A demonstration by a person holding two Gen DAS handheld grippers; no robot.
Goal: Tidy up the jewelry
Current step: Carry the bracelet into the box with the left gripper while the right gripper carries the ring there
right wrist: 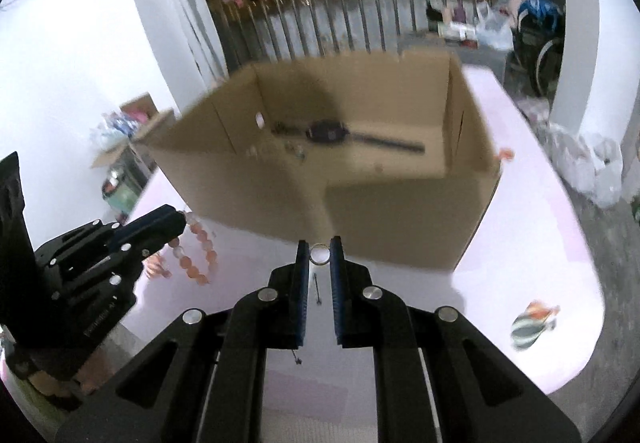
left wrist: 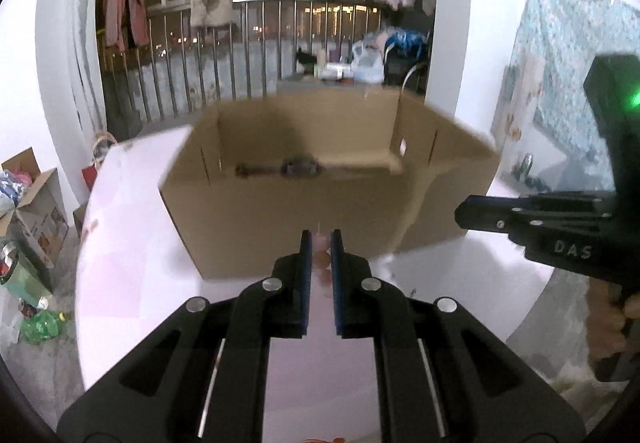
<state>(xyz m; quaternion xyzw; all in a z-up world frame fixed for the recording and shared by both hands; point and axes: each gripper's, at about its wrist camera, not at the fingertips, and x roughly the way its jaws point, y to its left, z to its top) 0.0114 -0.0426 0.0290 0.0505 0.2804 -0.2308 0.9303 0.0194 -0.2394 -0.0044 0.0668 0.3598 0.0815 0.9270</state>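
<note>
An open cardboard box (left wrist: 280, 211) stands on the pale pink table (left wrist: 132, 263). A dark wristwatch (right wrist: 328, 133) and a few small pieces (right wrist: 298, 151) lie on the box (right wrist: 400, 219) floor. My left gripper (left wrist: 320, 241) is shut on a pink bead bracelet (left wrist: 320, 263), held just in front of the box's near wall. In the right wrist view the bracelet (right wrist: 198, 255) hangs from the left gripper (right wrist: 182, 221). My right gripper (right wrist: 320, 245) is shut on a small metal ring (right wrist: 320, 255) in front of the box. In the left wrist view the right gripper (left wrist: 464, 211) reaches in from the right.
A thin dark pin (right wrist: 317, 289) lies on the table (right wrist: 540, 243) under the right gripper. A striped item with orange (right wrist: 532, 323) sits near the table's right edge, and a small orange piece (right wrist: 505, 154) lies beside the box. Boxes and bags (left wrist: 28, 211) clutter the floor.
</note>
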